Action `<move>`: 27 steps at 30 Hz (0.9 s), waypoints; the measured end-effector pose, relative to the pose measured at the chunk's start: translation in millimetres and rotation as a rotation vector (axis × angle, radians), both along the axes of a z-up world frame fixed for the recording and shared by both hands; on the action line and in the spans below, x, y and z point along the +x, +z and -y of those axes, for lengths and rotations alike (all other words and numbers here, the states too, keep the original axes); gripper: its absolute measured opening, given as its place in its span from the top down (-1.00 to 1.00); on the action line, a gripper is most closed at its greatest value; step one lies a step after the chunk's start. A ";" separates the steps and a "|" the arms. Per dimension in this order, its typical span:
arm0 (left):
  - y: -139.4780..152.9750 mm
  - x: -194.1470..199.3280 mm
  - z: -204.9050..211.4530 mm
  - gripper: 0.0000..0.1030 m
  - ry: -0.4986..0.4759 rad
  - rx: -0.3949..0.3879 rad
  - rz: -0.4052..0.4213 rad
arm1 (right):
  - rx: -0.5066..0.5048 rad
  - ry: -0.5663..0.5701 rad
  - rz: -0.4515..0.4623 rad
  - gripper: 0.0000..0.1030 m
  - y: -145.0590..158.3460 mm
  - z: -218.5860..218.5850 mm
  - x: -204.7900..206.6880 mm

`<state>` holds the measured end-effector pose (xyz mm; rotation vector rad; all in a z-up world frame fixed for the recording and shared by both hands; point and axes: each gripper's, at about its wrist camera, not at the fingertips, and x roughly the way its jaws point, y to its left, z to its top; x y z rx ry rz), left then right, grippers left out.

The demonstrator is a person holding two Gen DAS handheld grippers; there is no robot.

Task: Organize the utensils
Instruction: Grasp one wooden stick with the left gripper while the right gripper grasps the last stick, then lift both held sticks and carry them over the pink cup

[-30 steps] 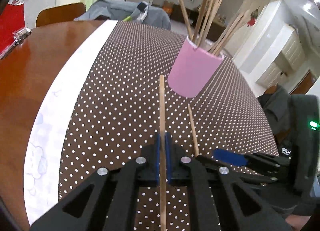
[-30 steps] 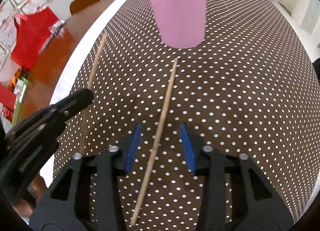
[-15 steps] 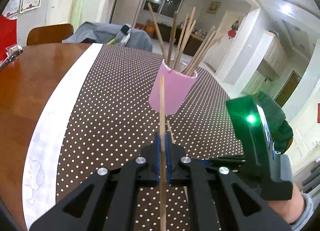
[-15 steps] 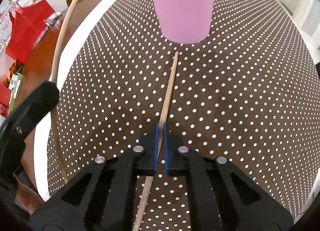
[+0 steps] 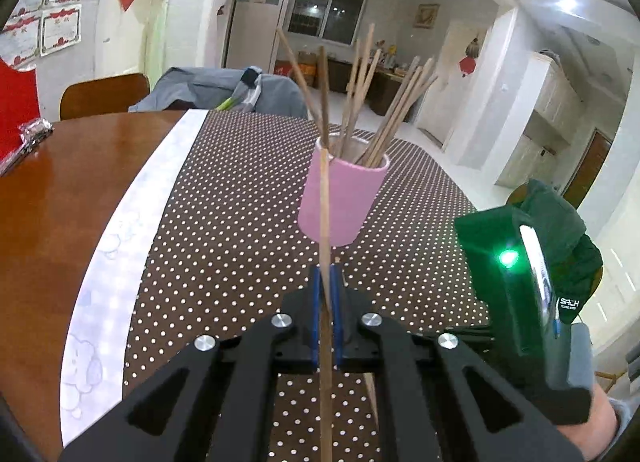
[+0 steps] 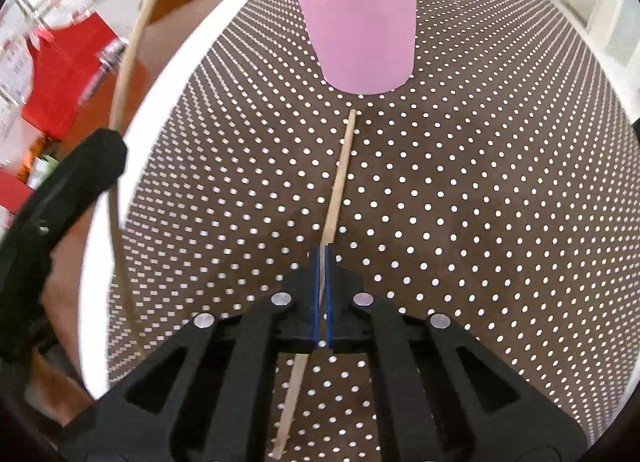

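We are working over a wooden table that is lying under a brown dotted cloth, with its white border running down the left side. A pink cup is standing upright on the cloth ahead of us, holding a loose bunch of wooden chopsticks that are leaning out in several directions. Our left gripper is clenching one chopstick, which is pointing toward the cup and lifted clear of the cloth. Our right gripper is pinching a second chopstick near its middle; this one is lying low over the cloth, its far tip sitting just short of the cup's base.
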<state>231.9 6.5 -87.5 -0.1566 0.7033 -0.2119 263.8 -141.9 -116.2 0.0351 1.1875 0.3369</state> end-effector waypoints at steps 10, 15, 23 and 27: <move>-8.5 9.0 -16.6 0.89 0.024 -0.018 -0.038 | -0.047 -0.021 -0.051 0.91 -0.9 -26.9 18.4; -12.8 11.5 -18.1 0.89 0.013 -0.024 -0.054 | -0.050 -0.032 -0.072 0.91 -3.7 -28.2 21.3; -15.1 13.2 -18.6 0.89 0.013 -0.019 -0.056 | -0.087 -0.034 -0.065 0.63 -3.3 -31.4 34.5; -19.1 16.0 -17.8 0.89 0.014 -0.019 -0.065 | -0.092 -0.028 -0.047 0.64 -9.7 -38.3 34.7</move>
